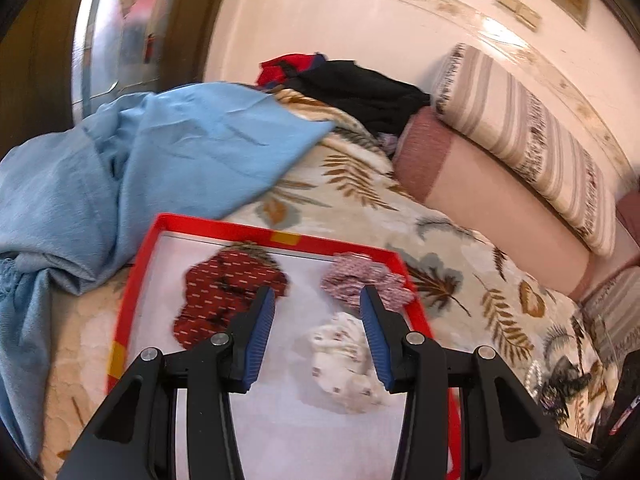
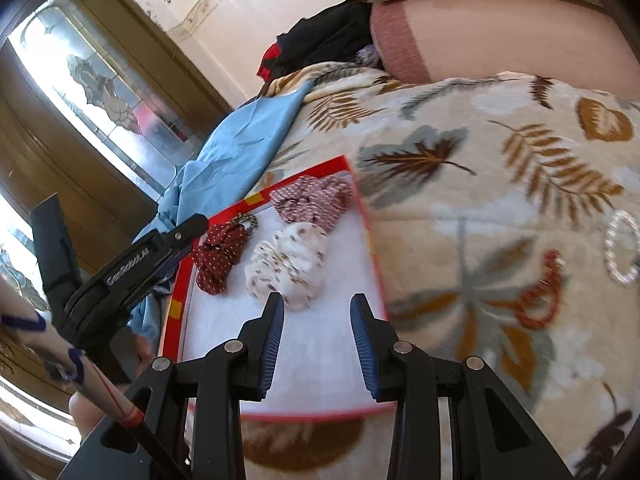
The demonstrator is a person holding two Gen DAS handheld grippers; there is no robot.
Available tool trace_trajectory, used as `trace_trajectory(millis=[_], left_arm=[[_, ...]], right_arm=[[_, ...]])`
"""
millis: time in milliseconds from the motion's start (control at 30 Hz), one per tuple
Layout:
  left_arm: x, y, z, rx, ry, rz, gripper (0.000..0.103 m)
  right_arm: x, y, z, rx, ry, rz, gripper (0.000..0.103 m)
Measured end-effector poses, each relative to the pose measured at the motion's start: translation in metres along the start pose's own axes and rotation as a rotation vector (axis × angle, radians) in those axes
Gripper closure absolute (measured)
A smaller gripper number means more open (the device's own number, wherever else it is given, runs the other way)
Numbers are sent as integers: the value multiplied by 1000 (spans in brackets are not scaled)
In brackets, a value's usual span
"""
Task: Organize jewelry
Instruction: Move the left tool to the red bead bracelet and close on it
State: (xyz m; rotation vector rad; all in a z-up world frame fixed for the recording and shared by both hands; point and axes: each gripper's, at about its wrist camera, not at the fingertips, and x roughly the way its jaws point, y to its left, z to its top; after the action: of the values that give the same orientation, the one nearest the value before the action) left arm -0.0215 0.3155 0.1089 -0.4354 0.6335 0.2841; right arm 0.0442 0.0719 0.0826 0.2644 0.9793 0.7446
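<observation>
1. Both grippers are seen with their jaws apart and nothing between them: the left gripper (image 1: 318,334) is held over the red-rimmed tray (image 1: 280,236), the right gripper (image 2: 318,338) over the tray's near edge.
2. Three fabric scrunchies are already laid in the tray: a dark red scrunchie (image 2: 218,258), a white patterned scrunchie (image 2: 288,266) and a pink-and-white scrunchie (image 2: 312,196). A chain-like piece (image 2: 246,222) is partly seen behind the dark red one; what it is cannot be told.
3. Loose jewelry is left on the leaf-print blanket (image 2: 460,128), well apart from the tray on its right: a pearl-like white bead bracelet (image 2: 622,250) and an orange-red bead bracelet (image 2: 540,298).
4. The bracelets are judged light and limp, beaded strands that would sag and swing when lifted; the beads are probably smooth and could slip between the pads.
5. A hold across one side of the loop, pinching the strand itself, is judged best; the soft blanket would give under the fingertips, so a shallow pinch is advised.
6. The scrunchies are judged soft and compressible, easily gripped anywhere on the bunched cloth.
</observation>
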Motion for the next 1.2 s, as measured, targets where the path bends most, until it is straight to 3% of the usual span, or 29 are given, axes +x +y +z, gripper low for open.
trace_trajectory(millis=[233, 400, 633, 733, 933, 1067, 1167, 1200], left_arm=[[-9, -46, -29, 119, 23, -107, 60], [-18, -92, -69, 221, 104, -231, 60], [-21, -149, -125, 341, 228, -320, 60], [-14, -173, -139, 394, 262, -315, 60], [25, -217, -134, 453, 320, -275, 58], [59, -241, -136, 533, 339, -185, 47], [87, -254, -144, 568, 373, -143, 47], [95, -257, -148, 587, 351, -95, 48]], right_arm=[[-63, -47, -24, 28, -55, -58, 66], [-119, -99, -38, 78, -138, -130, 65], [-168, -183, -55, 269, -254, -143, 64], [-180, -207, -58, 338, -272, -116, 63], [-197, -215, -52, 364, -319, -59, 63], [-209, -223, -52, 378, -337, -20, 62], [-219, -229, -54, 378, -357, -25, 61], [-221, -231, -53, 378, -361, -27, 60]])
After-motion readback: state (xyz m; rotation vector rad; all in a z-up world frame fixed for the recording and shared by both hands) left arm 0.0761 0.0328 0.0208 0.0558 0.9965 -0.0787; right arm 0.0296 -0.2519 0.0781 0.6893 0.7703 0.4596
